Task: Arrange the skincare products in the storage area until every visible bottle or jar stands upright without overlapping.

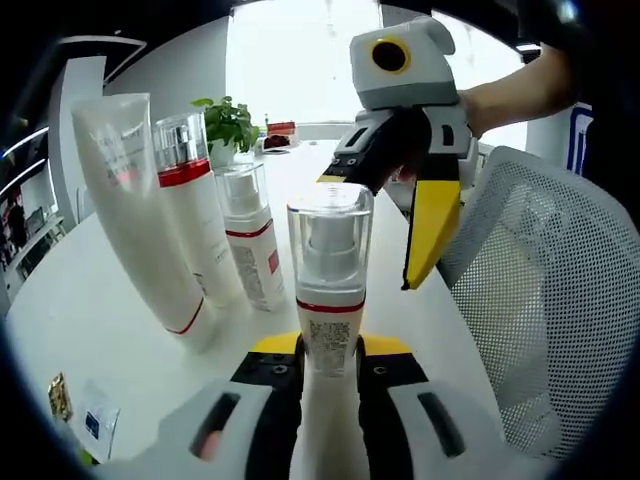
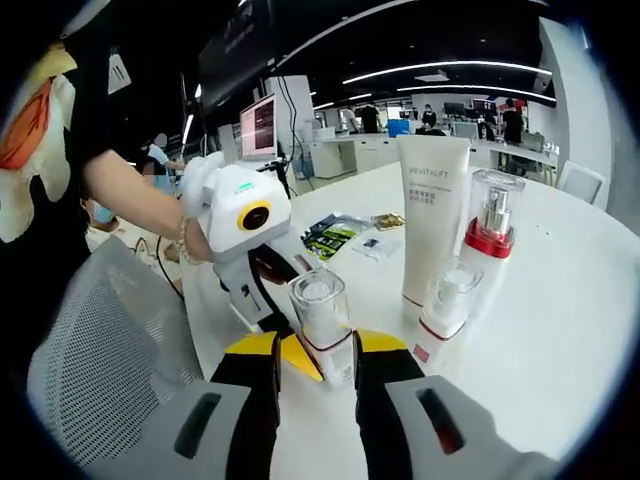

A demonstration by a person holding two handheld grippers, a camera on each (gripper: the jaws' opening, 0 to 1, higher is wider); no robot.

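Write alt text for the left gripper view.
The left gripper clamps an upright clear-capped pump bottle on a white table. Behind stand a white tube and two red-banded bottles; the right gripper hovers open alongside.

Each gripper carried black jaws tipped in yellow on a pale grey body with dark slots: the left gripper (image 1: 330,372) at the bottom centre of its view, the right gripper (image 2: 316,370) likewise. Seen from across, each had a white housing above. The person wore a dark top with an orange-and-cream patch at upper left.
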